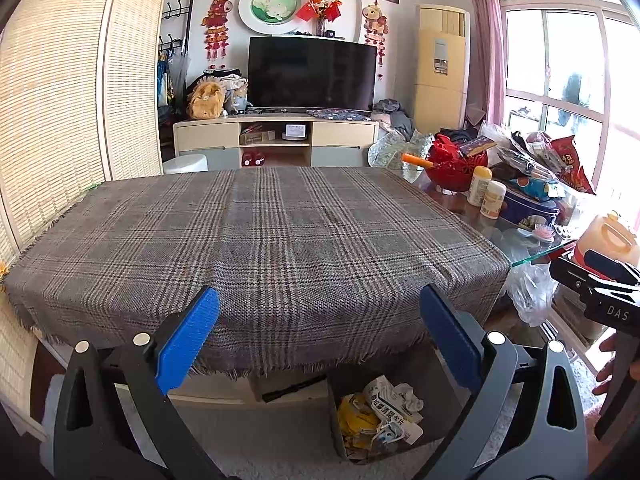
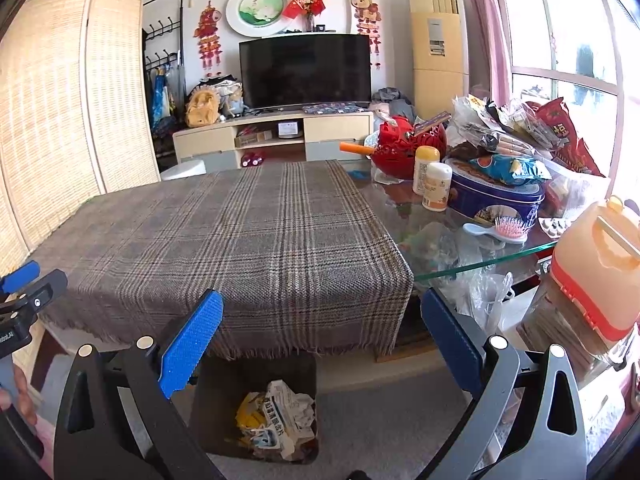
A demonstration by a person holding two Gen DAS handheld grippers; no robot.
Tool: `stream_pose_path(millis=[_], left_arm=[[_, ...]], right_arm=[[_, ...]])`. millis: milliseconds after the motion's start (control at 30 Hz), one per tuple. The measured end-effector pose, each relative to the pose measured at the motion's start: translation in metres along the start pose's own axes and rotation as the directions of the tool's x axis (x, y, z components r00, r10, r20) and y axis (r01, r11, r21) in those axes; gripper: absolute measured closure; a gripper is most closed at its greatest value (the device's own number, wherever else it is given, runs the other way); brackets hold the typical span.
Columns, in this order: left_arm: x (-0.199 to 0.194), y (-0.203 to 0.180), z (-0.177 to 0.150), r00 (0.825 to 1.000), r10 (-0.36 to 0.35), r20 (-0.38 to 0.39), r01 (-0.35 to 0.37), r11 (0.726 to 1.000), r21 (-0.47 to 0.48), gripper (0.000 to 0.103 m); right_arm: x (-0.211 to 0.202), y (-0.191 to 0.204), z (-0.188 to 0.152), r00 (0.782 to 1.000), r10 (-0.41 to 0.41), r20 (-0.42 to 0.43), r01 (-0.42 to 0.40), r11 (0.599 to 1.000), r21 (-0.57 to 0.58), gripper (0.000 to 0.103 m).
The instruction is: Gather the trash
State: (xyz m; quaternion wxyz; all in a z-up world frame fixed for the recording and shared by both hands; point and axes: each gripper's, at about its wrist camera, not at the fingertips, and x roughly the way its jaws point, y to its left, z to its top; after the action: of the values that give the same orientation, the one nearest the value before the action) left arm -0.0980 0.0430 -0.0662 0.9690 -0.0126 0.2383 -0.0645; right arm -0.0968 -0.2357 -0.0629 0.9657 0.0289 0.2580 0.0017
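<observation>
Folding reed screen (image 1: 60,92) stands at far left, upright against the wall. Left gripper (image 1: 320,340) is held level at the near edge of the worktop, pointing across it toward the television (image 1: 312,74); jaws spread wide, nothing between them. In the right wrist view the same gripper appears at the left border, with part of the hand (image 2: 18,396) on its handle below.

Plaid cloth (image 1: 260,236) covers the left portion of the worktop and lies bare. Below its fringed near edge, on the floor, sits a dark trash bin (image 2: 224,396) holding crumpled paper and packaging (image 2: 276,416), including a printed box and yellow wrapper.

Right gripper (image 2: 322,340) is held beside the left one, same heading, level, over the bin; jaws released and empty. Fingers (image 1: 610,364) of the right hand show at the right border of the left wrist view.

Uncovered glass worktop (image 2: 404,208) at right carries a red basket (image 2: 400,148), two white bottles (image 2: 436,184), a blue tin (image 2: 496,200), a pink hairbrush (image 2: 508,228) and snack bags (image 2: 560,132).
</observation>
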Motion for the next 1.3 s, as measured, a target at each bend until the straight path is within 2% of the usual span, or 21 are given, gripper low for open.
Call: stream_pose_path(millis=[1300], left_arm=[[0.0010, 0.0033, 0.0002, 1.000, 0.018, -0.001, -0.018, 1.000, 0.001, 0.008]], right_arm=[[0.0024, -0.0044, 0.0001, 1.000, 0.008, -0.005, -0.008, 1.000, 0.024, 0.003]])
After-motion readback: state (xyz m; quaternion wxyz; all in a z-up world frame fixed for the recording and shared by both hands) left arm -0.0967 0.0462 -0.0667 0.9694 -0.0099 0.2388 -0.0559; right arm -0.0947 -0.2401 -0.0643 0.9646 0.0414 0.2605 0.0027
